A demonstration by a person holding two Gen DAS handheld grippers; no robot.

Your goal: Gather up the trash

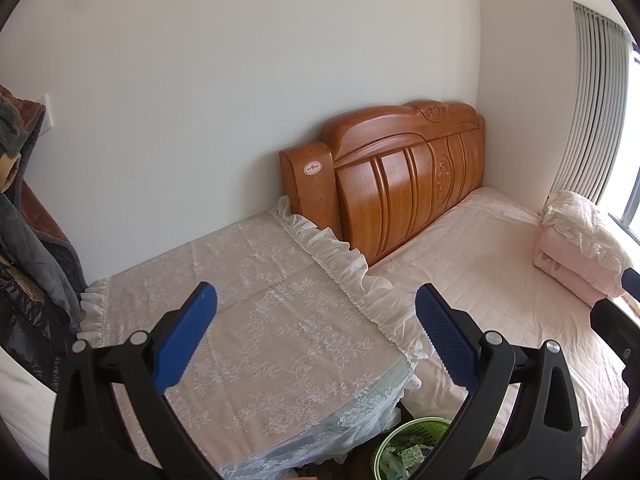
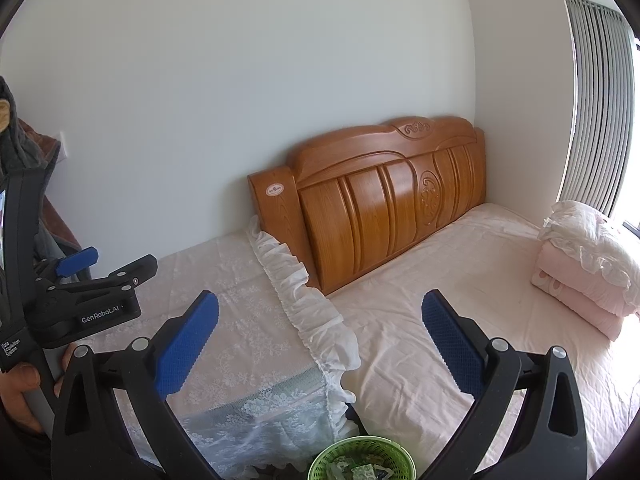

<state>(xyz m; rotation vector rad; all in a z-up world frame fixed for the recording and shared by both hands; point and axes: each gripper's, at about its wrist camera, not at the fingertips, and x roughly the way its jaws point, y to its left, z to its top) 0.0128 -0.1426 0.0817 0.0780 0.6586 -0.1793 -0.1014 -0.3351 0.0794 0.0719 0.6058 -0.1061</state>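
Observation:
A green mesh waste basket (image 2: 362,458) stands on the floor between the lace-covered table and the bed, with crumpled paper and wrappers (image 2: 360,470) inside. It also shows in the left wrist view (image 1: 408,446). My left gripper (image 1: 316,336) is open and empty, held above the lace-covered table (image 1: 256,312). My right gripper (image 2: 320,340) is open and empty, above the table's frilled edge and the basket. The left gripper (image 2: 100,268) also shows at the left of the right wrist view, held by a hand.
A bed with a pink sheet (image 2: 460,300) and a wooden headboard (image 2: 380,196) fills the right side. Folded pink bedding (image 2: 588,276) lies near the window. Dark coats (image 1: 28,264) hang at the left. A white wall stands behind.

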